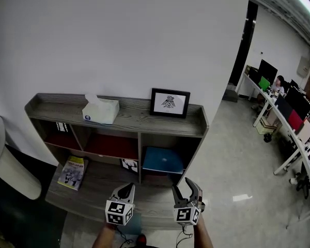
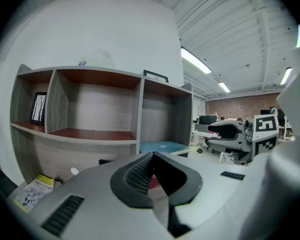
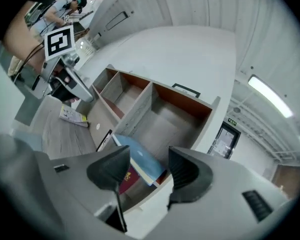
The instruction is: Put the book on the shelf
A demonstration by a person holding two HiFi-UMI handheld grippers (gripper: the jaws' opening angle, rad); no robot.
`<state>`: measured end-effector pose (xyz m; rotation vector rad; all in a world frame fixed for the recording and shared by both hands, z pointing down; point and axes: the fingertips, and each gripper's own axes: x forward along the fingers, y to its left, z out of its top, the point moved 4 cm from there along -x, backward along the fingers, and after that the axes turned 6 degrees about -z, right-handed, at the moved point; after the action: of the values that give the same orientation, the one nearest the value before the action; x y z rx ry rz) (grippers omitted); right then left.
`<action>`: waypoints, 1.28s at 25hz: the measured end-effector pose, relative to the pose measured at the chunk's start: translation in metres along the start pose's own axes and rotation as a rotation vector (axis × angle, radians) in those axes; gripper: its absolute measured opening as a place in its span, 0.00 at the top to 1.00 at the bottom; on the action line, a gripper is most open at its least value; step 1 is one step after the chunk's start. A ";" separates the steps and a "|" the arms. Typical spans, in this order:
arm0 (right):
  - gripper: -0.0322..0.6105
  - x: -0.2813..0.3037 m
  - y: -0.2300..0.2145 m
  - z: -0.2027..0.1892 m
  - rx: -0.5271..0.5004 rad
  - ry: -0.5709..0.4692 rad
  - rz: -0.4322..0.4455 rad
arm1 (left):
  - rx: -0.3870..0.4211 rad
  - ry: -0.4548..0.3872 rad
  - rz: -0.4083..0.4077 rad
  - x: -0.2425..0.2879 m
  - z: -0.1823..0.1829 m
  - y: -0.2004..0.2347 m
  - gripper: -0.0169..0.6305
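Before the grey shelf [image 1: 144, 119]: two claws, neither carrying anything.
Nearest: left claw [image 1: 127, 189], closed, jaws meeting; right claw [image 1: 182, 188], spread wide, nothing between. Right-hand compartment: blue book [image 1: 163, 160], lying flat, plain cover, atop a dark red volume [image 3: 124, 177]. Lower ledge, left: magazine [image 1: 73, 172]. Top: tissue box [image 1: 100, 110], framed picture [image 1: 169, 103].

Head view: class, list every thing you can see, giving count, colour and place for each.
grey wooden shelf unit: one, grey, against the white wall
white tissue box: one, white, unit's top, left
black-framed picture: one, black frame, unit's top, right
blue flat book: one, blue, lying in the right compartment
yellow-covered booklet: one, yellow, lower ledge, left
left hand-held gripper: one, grey, shut, empty
right hand-held gripper: one, grey, open, empty
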<state>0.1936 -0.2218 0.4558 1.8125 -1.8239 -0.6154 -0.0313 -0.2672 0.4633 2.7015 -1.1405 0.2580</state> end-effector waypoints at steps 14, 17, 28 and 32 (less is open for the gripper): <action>0.70 -0.091 -0.001 0.004 0.479 -0.057 0.075 | 0.036 -0.017 0.027 -0.056 -0.005 -0.071 0.96; 0.73 -0.110 0.001 0.007 0.539 -0.071 0.108 | 0.043 -0.011 0.024 -0.071 -0.010 -0.091 0.96; 0.83 -0.184 0.014 0.007 0.605 -0.053 0.203 | 0.022 -0.006 0.059 -0.125 -0.037 -0.150 0.96; 0.87 -0.210 0.023 0.001 0.612 -0.042 0.242 | 0.016 -0.004 0.079 -0.147 -0.049 -0.169 0.96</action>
<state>0.1738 -0.0114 0.4630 1.8873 -2.3940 0.0096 -0.0147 -0.0388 0.4569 2.6752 -1.2532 0.2744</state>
